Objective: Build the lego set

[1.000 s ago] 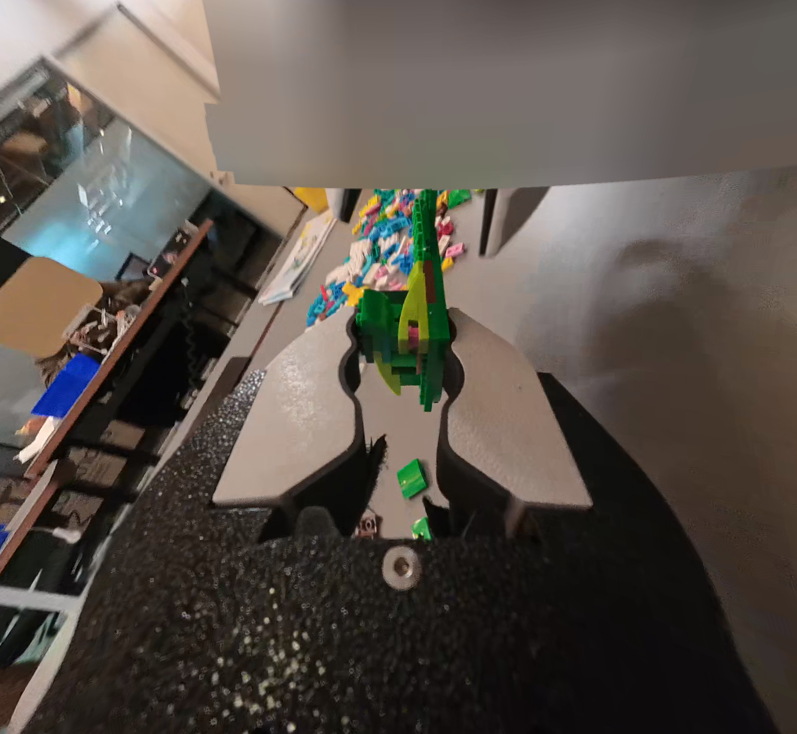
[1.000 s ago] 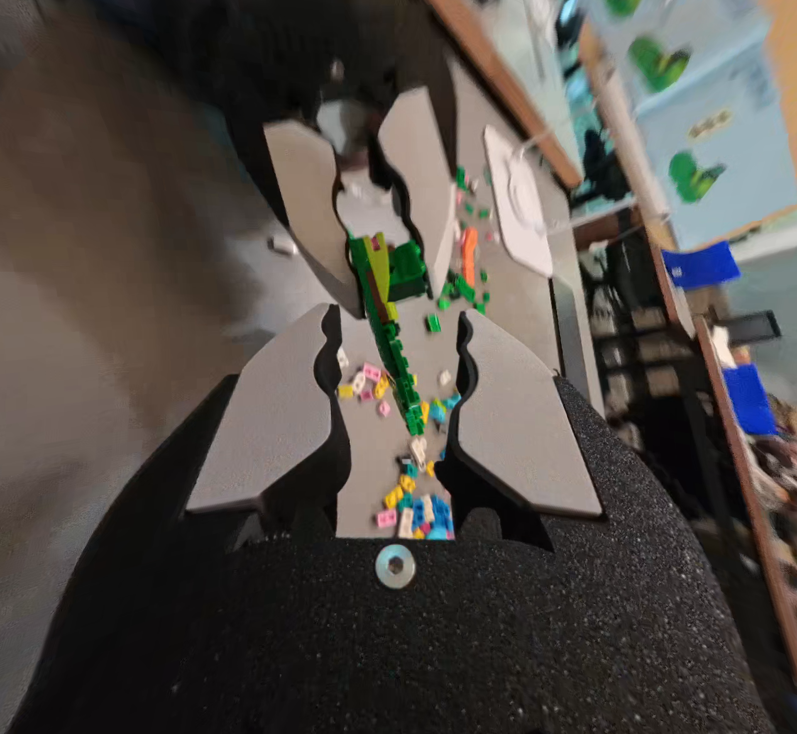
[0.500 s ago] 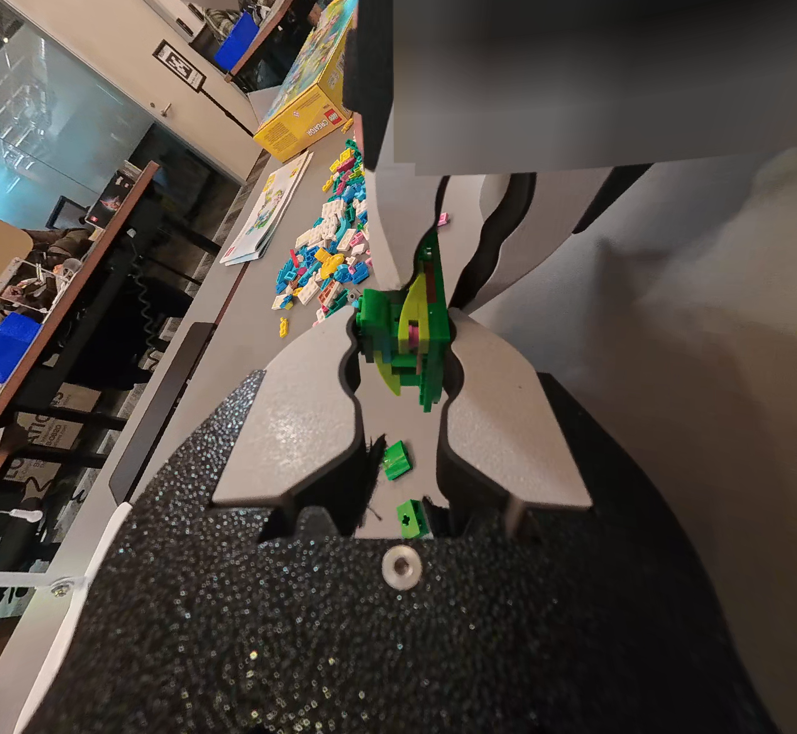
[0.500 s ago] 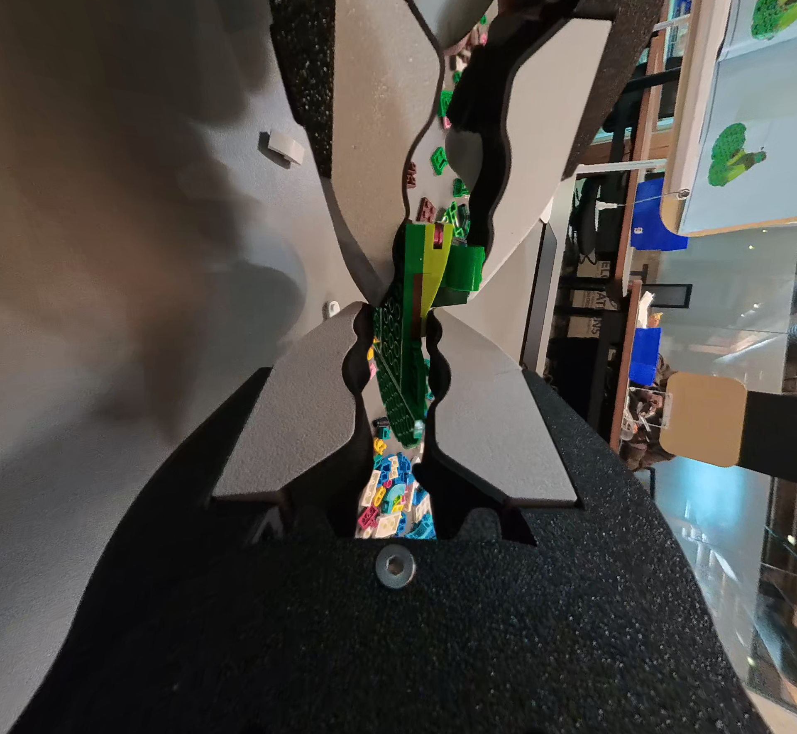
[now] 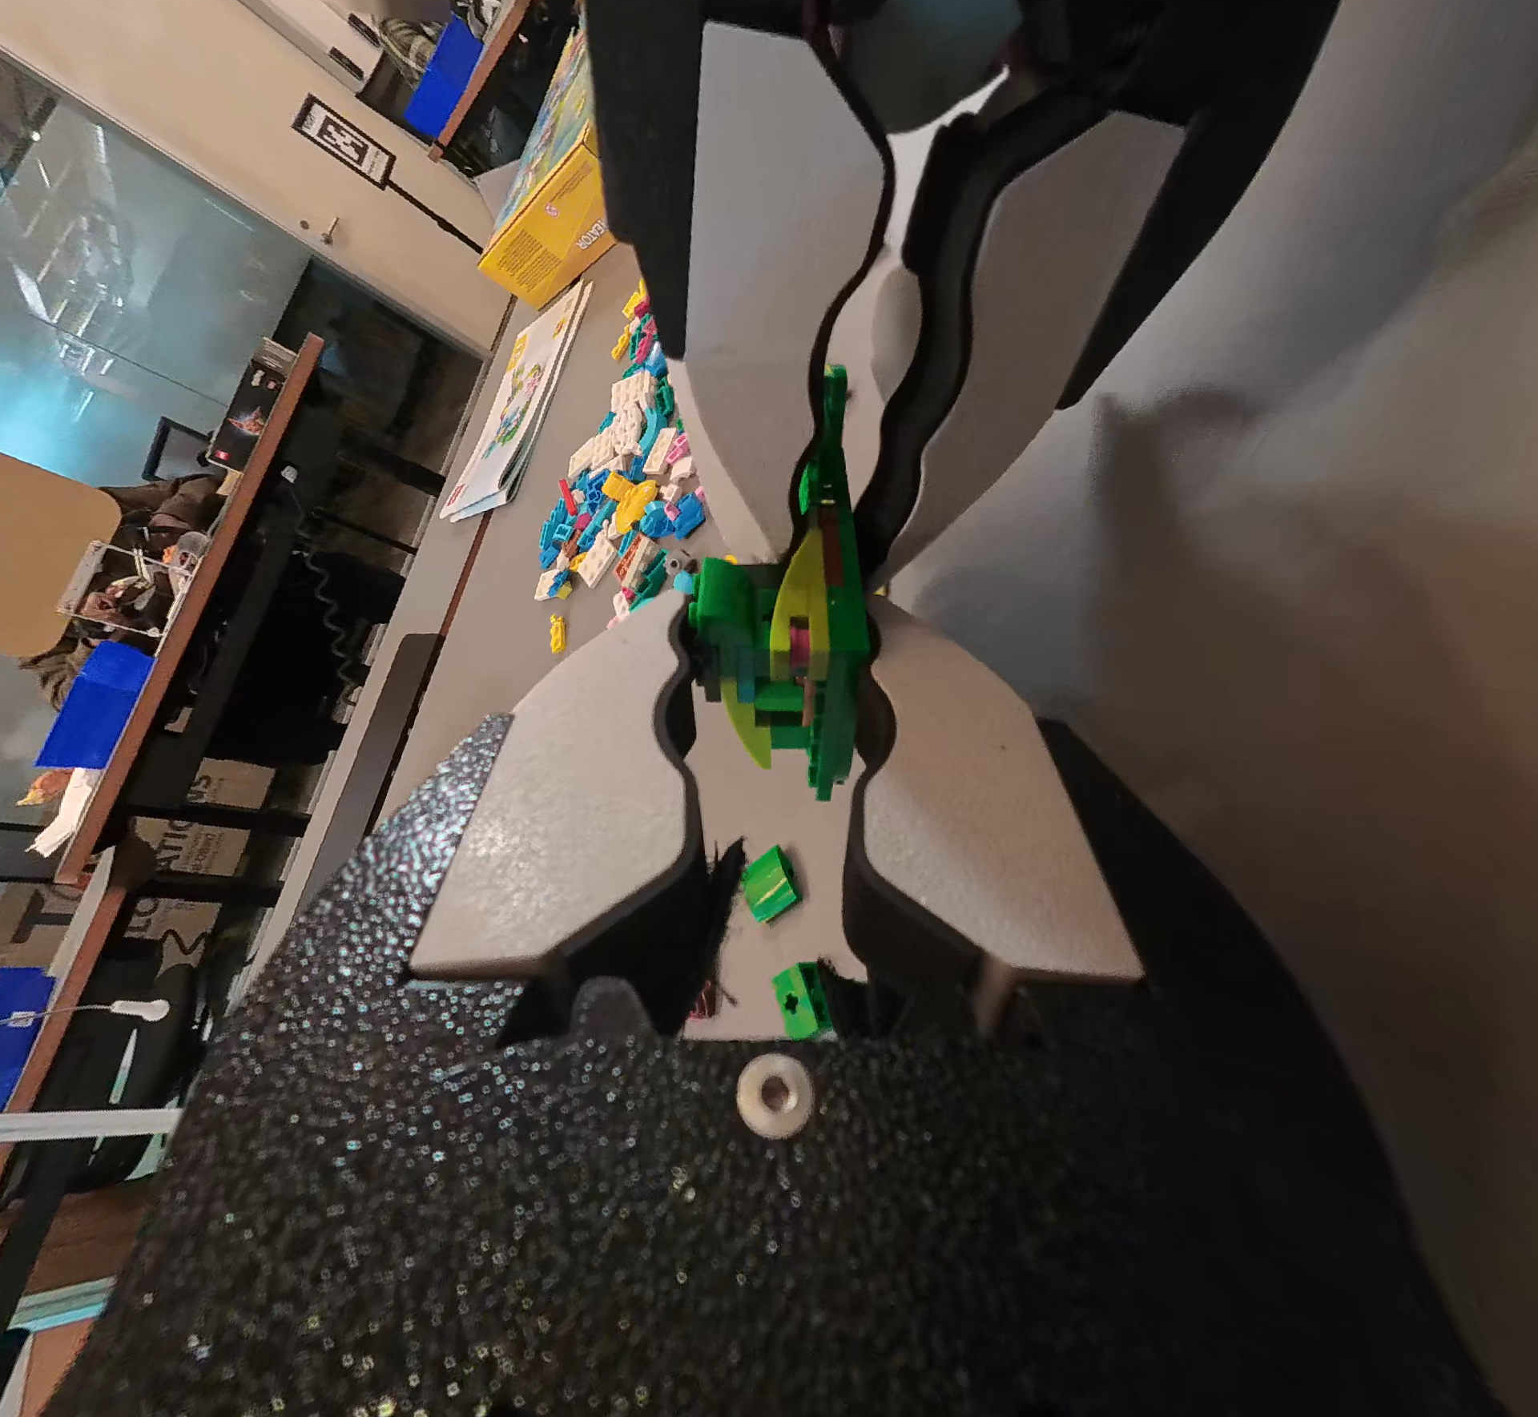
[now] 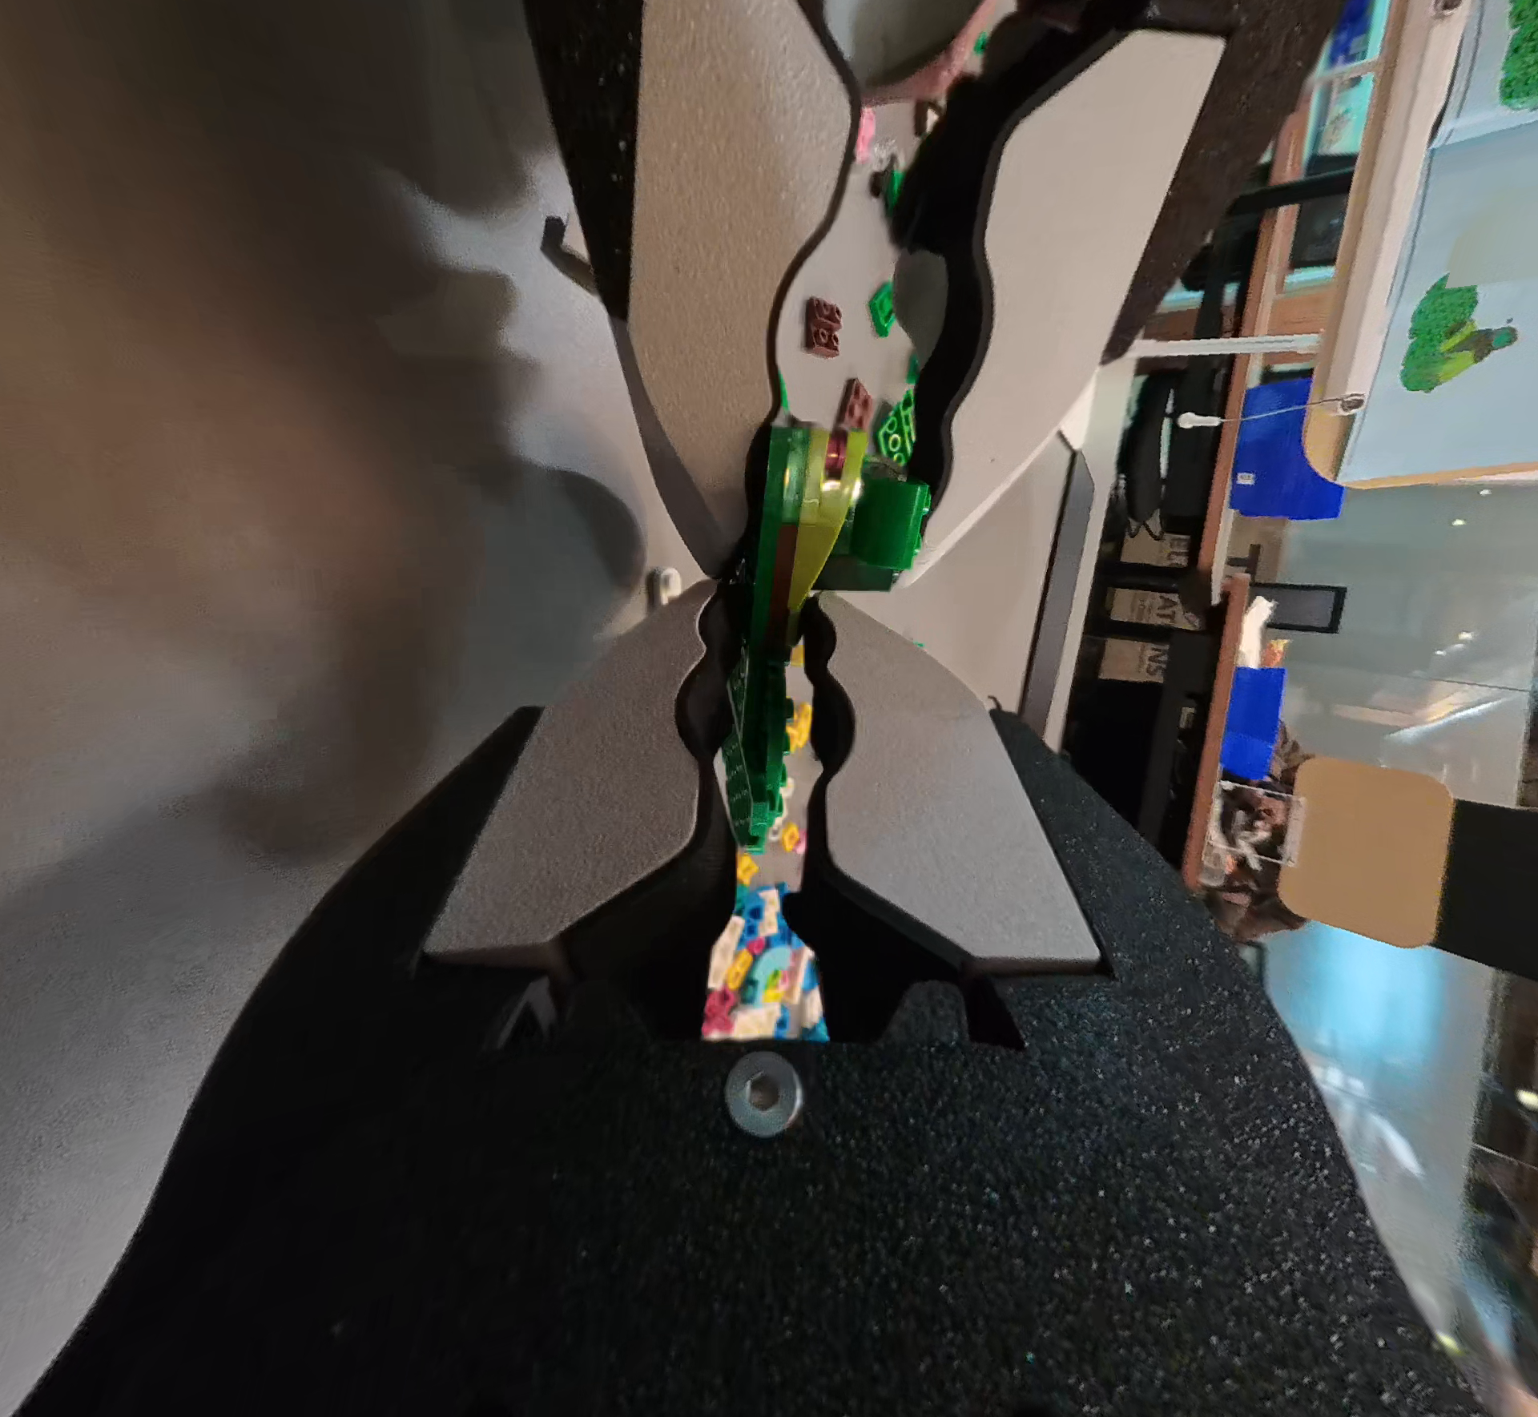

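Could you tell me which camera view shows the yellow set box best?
The left wrist view: the yellow box sits on the grey table beyond the instruction booklet. The right wrist view does not show it.

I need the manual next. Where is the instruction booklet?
In the left wrist view, the instruction booklet lies on the table, between the yellow box and the loose bricks.

The green plastic brick assembly (image 5: 799,628) looks glossy, with a translucent lime leaf piece (image 6: 824,536) on it. The left gripper (image 5: 770,678) has matt, finely grainy grey fingers (image 5: 574,803) on a rough, speckled black body with a shiny metal screw (image 5: 774,1098). The yellow cardboard box (image 5: 553,228) and paper booklet (image 5: 520,412) lie on a smooth matt grey tabletop (image 5: 466,678).
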Tool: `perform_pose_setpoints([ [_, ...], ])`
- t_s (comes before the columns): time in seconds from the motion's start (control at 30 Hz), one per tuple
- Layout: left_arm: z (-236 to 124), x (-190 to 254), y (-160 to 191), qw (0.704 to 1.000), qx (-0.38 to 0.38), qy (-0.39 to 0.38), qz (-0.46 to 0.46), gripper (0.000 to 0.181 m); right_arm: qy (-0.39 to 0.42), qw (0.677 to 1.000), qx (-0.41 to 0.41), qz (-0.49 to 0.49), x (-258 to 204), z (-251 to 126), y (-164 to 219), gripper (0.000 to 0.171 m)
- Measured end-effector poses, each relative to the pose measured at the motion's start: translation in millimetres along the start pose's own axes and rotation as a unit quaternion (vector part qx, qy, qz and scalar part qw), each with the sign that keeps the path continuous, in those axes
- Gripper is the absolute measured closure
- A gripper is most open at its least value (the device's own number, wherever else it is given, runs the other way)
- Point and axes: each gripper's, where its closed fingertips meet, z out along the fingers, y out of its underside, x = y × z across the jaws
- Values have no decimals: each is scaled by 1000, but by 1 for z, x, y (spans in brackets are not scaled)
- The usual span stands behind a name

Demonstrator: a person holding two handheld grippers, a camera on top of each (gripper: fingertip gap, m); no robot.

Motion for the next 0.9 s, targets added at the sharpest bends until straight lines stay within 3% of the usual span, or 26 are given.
perform_pose_setpoints([
  [0.07,1,0,1,1000,7,2,-13,147,-4,1000,12,13,0,1,0,156],
  [0.13,0,-5,3,1000,13,-17,-8,147,-14,1000,21,-1,-1,-2,1,124],
  [0.2,-4,-15,6,998,19,-56,15,147,-8,997,70,-25,4,-9,-2,114],
  [0.3,-11,-24,10,994,27,-94,42,147,102,986,130,11,47,-26,13,114],
  [0.33,-12,-28,11,992,29,-110,48,147,139,980,133,48,63,-32,26,104],
  [0.43,-17,-35,14,988,35,-137,65,147,260,941,155,148,103,-58,59,109],
  [0.57,-20,-41,16,981,37,-172,79,147,351,871,237,249,121,-92,70,114],
  [0.63,-19,-40,15,980,40,-174,83,147,393,851,229,262,123,-101,79,124],
  [0.9,-14,-25,5,977,45,-162,129,147,417,856,138,273,122,-91,87,133],
])
